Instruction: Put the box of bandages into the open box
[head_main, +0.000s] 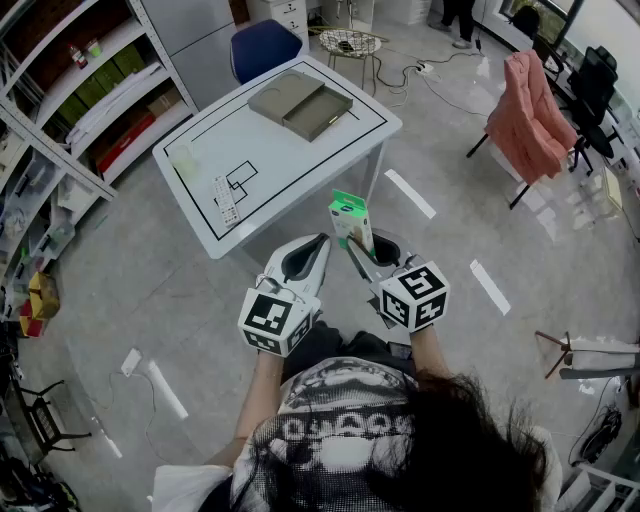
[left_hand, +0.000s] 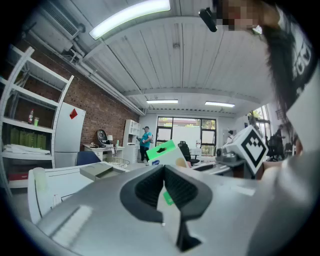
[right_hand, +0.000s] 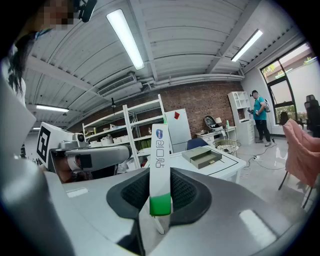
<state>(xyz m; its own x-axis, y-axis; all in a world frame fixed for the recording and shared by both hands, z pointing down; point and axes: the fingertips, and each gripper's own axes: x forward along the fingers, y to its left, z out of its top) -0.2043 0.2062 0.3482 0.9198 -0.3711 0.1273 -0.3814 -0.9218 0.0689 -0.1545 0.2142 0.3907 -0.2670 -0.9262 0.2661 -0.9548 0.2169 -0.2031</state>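
Observation:
My right gripper (head_main: 358, 245) is shut on the box of bandages (head_main: 350, 218), a thin white carton with a green end that stands upright out of the jaws. In the right gripper view the carton (right_hand: 159, 160) is pinched edge-on between the dark pads of that gripper (right_hand: 160, 187). Beside it, to the left, my left gripper (head_main: 318, 243) is shut and holds nothing; its own view (left_hand: 163, 170) shows the carton (left_hand: 162, 151) just beyond its tips. The open box (head_main: 300, 105), grey-olive with its lid laid beside it, rests at the far side of the white table (head_main: 290, 150), well ahead of both grippers.
A small remote-like object (head_main: 227, 200) lies near the table's front edge. Metal shelving (head_main: 80, 90) lines the left wall. A blue chair (head_main: 262, 48) and a wire stool (head_main: 350, 43) stand behind the table. A pink cloth (head_main: 530, 115) hangs over a chair at right.

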